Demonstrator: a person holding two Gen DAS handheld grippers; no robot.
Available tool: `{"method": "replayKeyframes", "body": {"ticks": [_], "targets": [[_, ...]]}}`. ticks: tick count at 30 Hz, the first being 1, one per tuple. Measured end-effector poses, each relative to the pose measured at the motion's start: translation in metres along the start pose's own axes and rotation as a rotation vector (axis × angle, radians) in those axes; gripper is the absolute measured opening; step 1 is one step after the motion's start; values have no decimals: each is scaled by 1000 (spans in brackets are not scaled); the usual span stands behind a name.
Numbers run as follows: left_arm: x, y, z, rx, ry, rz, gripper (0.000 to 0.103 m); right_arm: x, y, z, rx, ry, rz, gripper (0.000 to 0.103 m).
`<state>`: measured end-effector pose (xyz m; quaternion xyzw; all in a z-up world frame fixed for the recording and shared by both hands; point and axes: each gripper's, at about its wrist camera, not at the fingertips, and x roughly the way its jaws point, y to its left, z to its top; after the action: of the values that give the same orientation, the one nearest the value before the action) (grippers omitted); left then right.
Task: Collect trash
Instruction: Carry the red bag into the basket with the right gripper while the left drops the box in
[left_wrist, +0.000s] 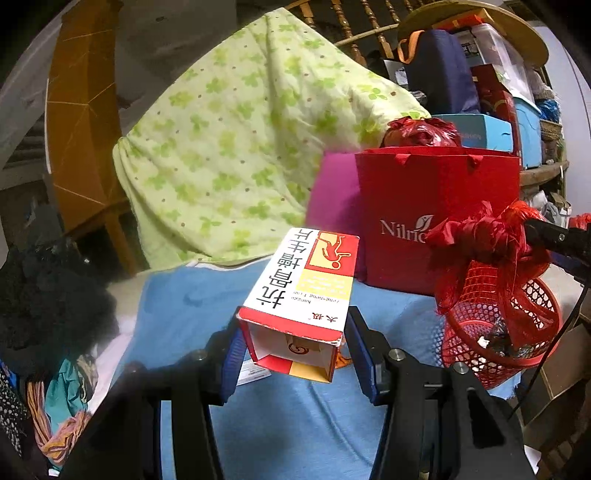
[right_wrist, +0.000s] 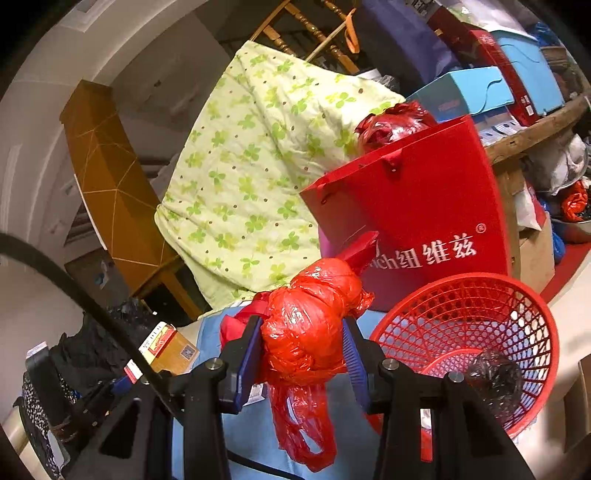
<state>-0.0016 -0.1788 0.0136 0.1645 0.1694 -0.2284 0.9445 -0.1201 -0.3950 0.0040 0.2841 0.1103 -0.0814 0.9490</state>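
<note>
My left gripper (left_wrist: 295, 350) is shut on an empty red, white and yellow medicine box (left_wrist: 303, 288), its open end facing the camera, held above the blue cloth (left_wrist: 184, 302). My right gripper (right_wrist: 303, 354) is shut on a crumpled red plastic bag (right_wrist: 306, 325), whose tail hangs below the jaws. The same bag (left_wrist: 476, 236) shows at the right of the left wrist view, over a red mesh basket (left_wrist: 524, 295). The red mesh basket (right_wrist: 480, 306) lies tilted just right of the bag, with dark crumpled wrappers (right_wrist: 495, 373) inside. The box (right_wrist: 162, 343) appears low on the left.
A red paper gift bag (left_wrist: 436, 199) stands behind the basket on the blue cloth, with a tied red plastic bundle (left_wrist: 421, 133) behind it. A green-patterned quilt (left_wrist: 229, 147) drapes over a wooden chair. Stacked boxes (left_wrist: 491, 129) fill the right; dark clothes (left_wrist: 48, 295) lie at left.
</note>
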Motion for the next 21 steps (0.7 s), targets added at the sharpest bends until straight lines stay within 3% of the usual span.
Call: {"method": "replayKeyframes", "body": {"ticks": [21], "targets": [[3,-58,17,101,2,-73,54,-21,-45,10,87,-53,-30,46]]}}
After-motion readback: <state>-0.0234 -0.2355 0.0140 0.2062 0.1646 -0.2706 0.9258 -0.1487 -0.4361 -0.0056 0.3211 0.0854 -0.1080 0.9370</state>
